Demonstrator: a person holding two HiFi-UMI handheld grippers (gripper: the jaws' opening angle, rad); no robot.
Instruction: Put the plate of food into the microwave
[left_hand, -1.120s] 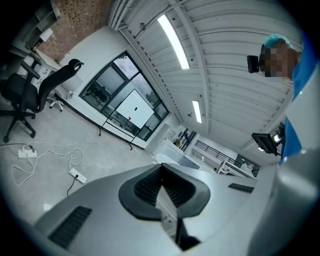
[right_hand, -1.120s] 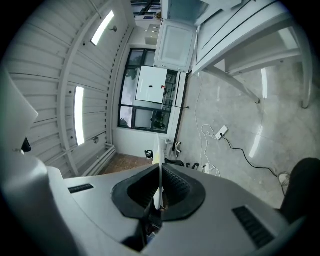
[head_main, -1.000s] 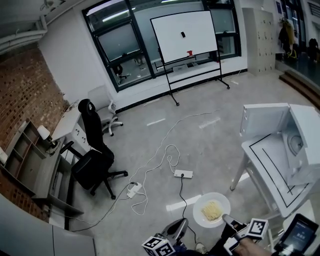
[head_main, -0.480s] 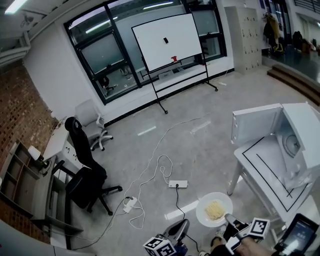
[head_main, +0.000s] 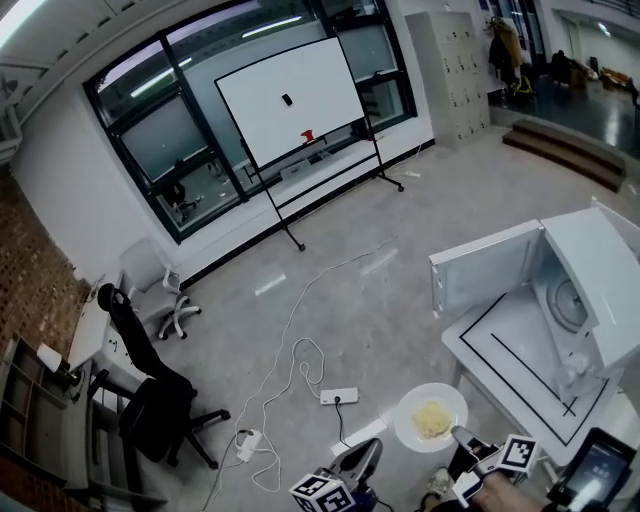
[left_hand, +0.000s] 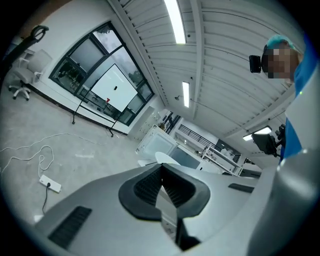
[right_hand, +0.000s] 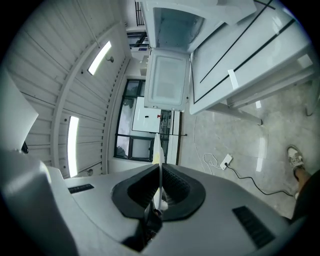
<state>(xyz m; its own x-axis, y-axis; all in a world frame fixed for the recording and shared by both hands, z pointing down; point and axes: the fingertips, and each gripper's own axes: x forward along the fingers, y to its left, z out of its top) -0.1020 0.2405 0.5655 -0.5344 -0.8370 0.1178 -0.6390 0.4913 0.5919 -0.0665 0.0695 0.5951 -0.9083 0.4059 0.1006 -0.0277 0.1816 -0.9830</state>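
A white plate (head_main: 431, 417) with yellow noodles on it hangs over the floor at the bottom of the head view. My right gripper (head_main: 456, 433) is shut on its near rim. In the right gripper view the plate (right_hand: 158, 145) shows edge-on between the pads. My left gripper (head_main: 368, 452) is shut and empty, just left of the plate, and the plate (left_hand: 167, 159) shows beyond its tips. The white microwave (head_main: 590, 290) stands with its door (head_main: 485, 270) swung open on a white table (head_main: 510, 350) to the right of the plate.
A power strip (head_main: 337, 397) and loose cables lie on the floor left of the plate. A black office chair (head_main: 150, 400) and shelves stand at the far left. A rolling whiteboard (head_main: 290, 100) stands by the windows. A dark handheld screen (head_main: 595, 470) shows at the bottom right.
The whole view has swung toward the microwave, which now stands nearer and larger at the right. Both grippers and the held plate have moved along toward the table. The grip is unchanged.
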